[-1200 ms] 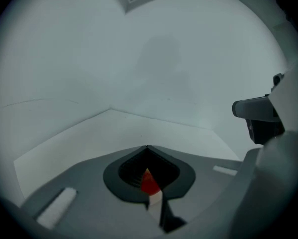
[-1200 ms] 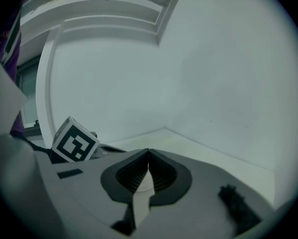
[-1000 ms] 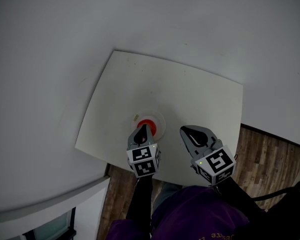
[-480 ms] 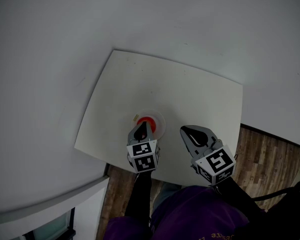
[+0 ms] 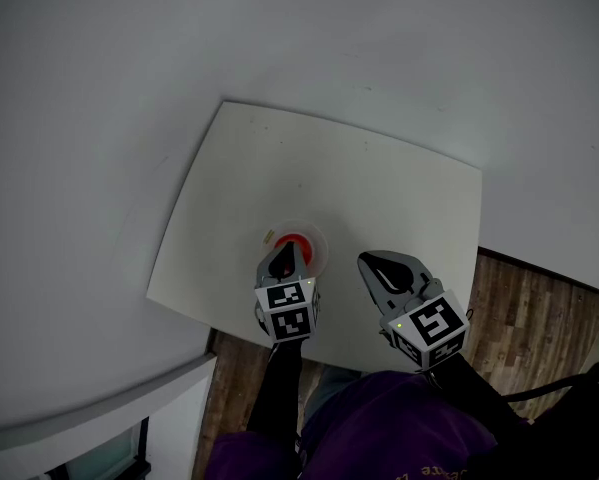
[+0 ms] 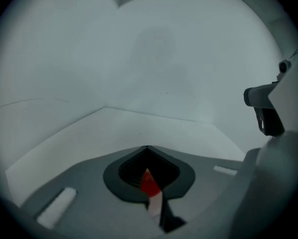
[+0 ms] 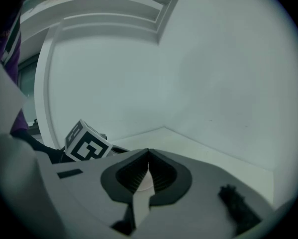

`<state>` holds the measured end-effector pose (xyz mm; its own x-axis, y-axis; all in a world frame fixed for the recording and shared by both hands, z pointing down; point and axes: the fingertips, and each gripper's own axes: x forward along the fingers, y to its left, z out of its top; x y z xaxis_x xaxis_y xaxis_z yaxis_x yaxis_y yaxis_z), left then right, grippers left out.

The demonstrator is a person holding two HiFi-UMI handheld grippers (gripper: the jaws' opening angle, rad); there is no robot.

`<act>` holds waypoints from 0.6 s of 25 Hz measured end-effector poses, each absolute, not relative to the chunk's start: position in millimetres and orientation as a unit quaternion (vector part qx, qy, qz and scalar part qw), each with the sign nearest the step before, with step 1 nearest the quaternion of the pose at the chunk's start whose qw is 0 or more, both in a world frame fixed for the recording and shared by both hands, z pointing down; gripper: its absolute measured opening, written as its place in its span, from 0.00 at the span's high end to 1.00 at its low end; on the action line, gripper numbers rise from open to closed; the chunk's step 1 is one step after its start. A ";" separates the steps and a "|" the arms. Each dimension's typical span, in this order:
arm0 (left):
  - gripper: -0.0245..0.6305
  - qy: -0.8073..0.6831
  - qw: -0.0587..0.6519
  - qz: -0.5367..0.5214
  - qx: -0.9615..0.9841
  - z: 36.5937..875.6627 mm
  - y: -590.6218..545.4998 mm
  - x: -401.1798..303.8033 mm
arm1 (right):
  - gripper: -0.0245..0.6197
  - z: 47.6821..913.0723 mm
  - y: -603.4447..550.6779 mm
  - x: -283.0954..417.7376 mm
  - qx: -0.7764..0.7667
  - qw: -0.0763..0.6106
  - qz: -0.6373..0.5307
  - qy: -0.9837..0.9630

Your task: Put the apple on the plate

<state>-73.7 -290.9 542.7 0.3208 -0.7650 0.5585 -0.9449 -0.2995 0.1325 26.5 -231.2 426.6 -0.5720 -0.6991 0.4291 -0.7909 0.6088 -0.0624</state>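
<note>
A red apple (image 5: 295, 240) lies on a small white plate (image 5: 320, 238) near the front edge of the white table (image 5: 379, 178). My left gripper (image 5: 284, 254) hovers just over the apple's near side, shut, its jaw tips touching. In the left gripper view the apple (image 6: 149, 184) shows only as a red sliver through the slit behind those tips (image 6: 148, 148). My right gripper (image 5: 369, 261) is beside the plate on its right, also shut with nothing in it. In the right gripper view its tips meet (image 7: 149, 152), and the left gripper's marker cube (image 7: 86, 143) is at the left.
A tiny yellowish scrap (image 5: 269, 235) lies on the table just left of the plate. White walls run along the table's far and left sides. Wooden floor (image 5: 539, 318) shows to the right, a white ledge (image 5: 99, 408) at the lower left.
The left gripper has shifted slightly forward over the apple, hiding more of it. The apple, plate and right gripper have stayed put.
</note>
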 end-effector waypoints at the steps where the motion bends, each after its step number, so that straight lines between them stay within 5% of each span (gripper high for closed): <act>1: 0.95 -0.547 0.225 0.198 0.782 542.8 -291.3 -73.4 | 0.95 426.8 -231.1 26.3 0.424 0.184 0.124 -0.878; 15: 0.84 -0.543 0.214 0.194 0.789 540.8 -288.4 -70.7 | 0.95 424.8 -232.0 29.2 0.426 0.180 0.125 -0.878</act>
